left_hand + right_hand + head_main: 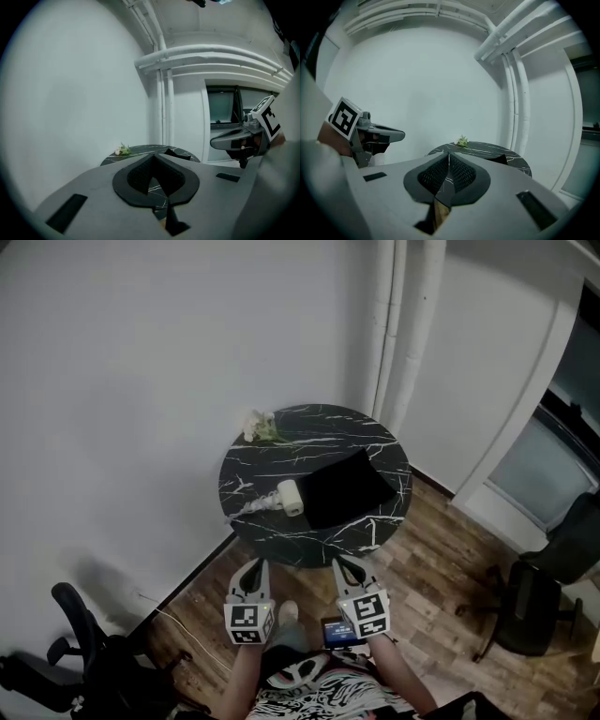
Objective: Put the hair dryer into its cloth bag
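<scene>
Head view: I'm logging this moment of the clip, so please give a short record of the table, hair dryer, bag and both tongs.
table: round, black with white veins, in a room corner
hair dryer: white, lying on the table's near left part
cloth bag: black, flat on the table, just right of the dryer
flowers: small sprig at the far left rim
left tongs: shut, empty, short of the table
right tongs: shut, empty, short of the table
task: dryer not yet in bag

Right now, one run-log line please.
stage: not started | left gripper: shut, empty | right gripper: shut, empty | hair dryer, cloth bag: on table
</scene>
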`<state>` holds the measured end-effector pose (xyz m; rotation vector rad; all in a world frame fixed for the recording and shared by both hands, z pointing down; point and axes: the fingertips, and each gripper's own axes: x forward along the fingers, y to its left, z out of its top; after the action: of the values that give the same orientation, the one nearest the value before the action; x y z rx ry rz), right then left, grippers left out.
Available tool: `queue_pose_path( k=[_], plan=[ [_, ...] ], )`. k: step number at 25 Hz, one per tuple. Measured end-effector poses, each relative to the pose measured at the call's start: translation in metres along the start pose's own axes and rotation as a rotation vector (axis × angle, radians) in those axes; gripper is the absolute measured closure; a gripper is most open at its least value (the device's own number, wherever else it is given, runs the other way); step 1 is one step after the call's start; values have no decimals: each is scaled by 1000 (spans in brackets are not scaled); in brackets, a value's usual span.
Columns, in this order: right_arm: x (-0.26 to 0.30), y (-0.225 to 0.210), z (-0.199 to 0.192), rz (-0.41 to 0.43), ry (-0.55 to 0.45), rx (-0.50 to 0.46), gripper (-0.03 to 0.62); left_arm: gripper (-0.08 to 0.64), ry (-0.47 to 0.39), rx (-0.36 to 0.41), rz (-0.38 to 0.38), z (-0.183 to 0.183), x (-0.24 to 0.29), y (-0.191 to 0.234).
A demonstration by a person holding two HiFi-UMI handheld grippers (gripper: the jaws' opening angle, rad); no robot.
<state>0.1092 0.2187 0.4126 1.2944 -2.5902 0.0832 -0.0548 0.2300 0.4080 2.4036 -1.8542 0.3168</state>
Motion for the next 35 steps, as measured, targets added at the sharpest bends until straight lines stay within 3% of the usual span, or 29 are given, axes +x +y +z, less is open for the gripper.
queue_pose_path(
  k=[6, 12, 23, 35],
  plan=[
    [25, -4, -11, 3, 24, 37, 572, 546, 17, -22, 13, -14, 14, 19],
    [75, -20, -19, 3, 75, 35, 572, 546, 41, -56, 19, -28, 61, 57],
    [182, -63, -16, -37, 175, 69, 572, 546, 88, -22, -78, -32, 169, 107],
    [226, -91, -11, -124, 216, 94, 572, 546, 100, -50, -156, -36, 238, 142]
  ],
)
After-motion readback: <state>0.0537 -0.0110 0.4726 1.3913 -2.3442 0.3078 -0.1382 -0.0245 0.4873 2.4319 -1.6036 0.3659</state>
